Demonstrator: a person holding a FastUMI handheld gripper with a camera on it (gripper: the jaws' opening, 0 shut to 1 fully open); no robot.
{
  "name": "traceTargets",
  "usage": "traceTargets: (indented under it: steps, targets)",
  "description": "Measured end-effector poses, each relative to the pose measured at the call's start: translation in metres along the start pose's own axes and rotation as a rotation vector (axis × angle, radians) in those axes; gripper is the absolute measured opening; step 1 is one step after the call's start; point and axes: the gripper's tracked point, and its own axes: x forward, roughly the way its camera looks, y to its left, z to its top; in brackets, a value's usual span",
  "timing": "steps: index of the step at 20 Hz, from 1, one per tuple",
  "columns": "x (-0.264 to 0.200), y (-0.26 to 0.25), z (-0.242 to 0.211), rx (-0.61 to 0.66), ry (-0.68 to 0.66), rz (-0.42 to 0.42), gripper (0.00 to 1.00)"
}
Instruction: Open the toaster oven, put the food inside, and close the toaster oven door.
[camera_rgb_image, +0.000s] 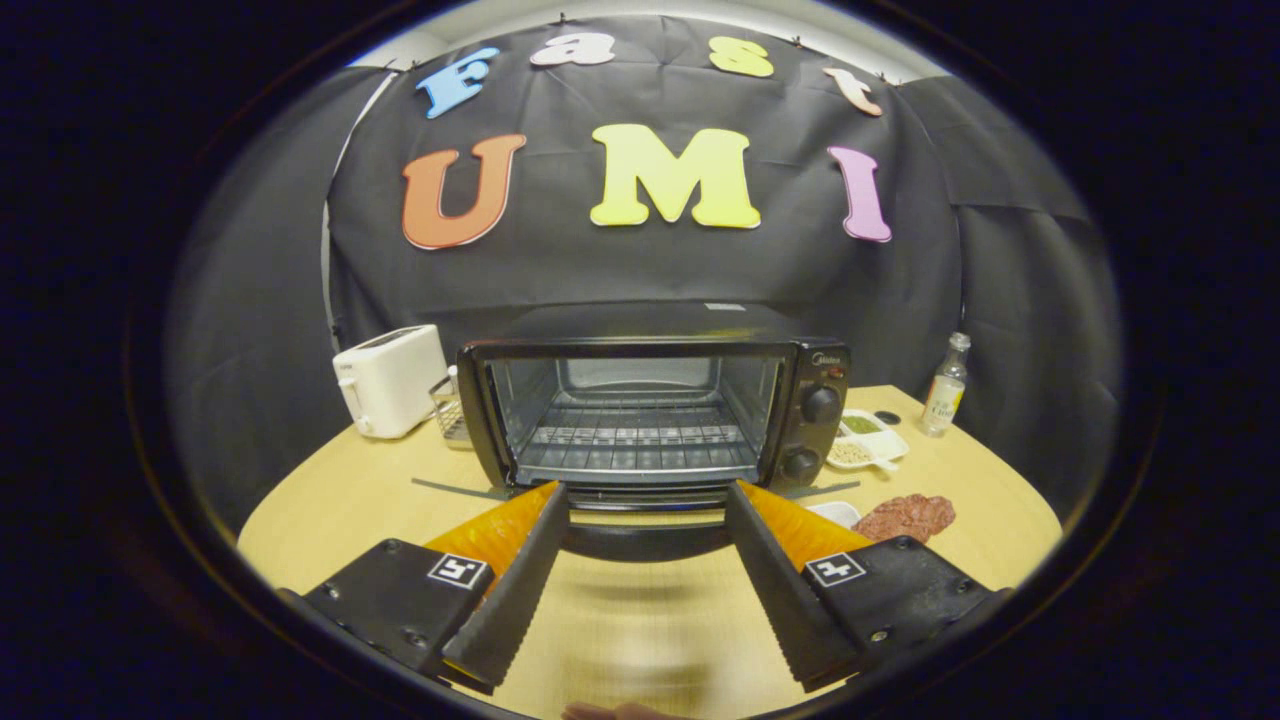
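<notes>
The counter (360, 490) carries every item in the scene. The oven (650, 400) stands at its centre, just ahead of the tool (648, 515). Its door (645, 540) is folded down toward the tool and lies between the fingertips; the cavity is open and the wire rack (635, 440) inside is bare. Two knobs (820, 404) sit one above the other on the oven's right panel.

A toaster (388, 380) stands to the left of the oven, with a small wire basket (450, 410) between the two. To the right of the oven lie a divided dish (868, 440) of seasonings and, beyond it, a small bottle (946, 385).

The food (905, 517), a dark red-brown slab, lies on the counter to the right of the right finger, beside a small white dish (835, 512).

Tool state: the fingers are spread wide and hold nothing.

Step in hand, as judged: opening is complete; loading has not begun. The next move calls for swinging the tool right, lowering it over the food, and closing on it. The slab looks soft and irregular, so a firm, centred grip is advisable. It must then be carried over the lowered door and set on the rack before the door is raised.

Writing: a brand mark is on the oven's upper right corner and a label is on the bottle; both are too small to read.
</notes>
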Motion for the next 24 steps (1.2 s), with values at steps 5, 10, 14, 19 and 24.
traceTargets:
  steps: [5,10,14,19,24]
  targets:
    - [-0.008,-0.001,-0.04,-0.002,0.05,0.0,1.0]
    - [-0.008,-0.002,-0.088,-0.016,0.181,-0.004,1.0]
    - [-0.006,-0.004,-0.108,-0.013,0.249,-0.005,1.0]
    - [-0.007,-0.003,-0.109,-0.042,0.268,0.005,1.0]
    - [-0.014,-0.009,-0.091,-0.02,0.255,0.081,1.0]
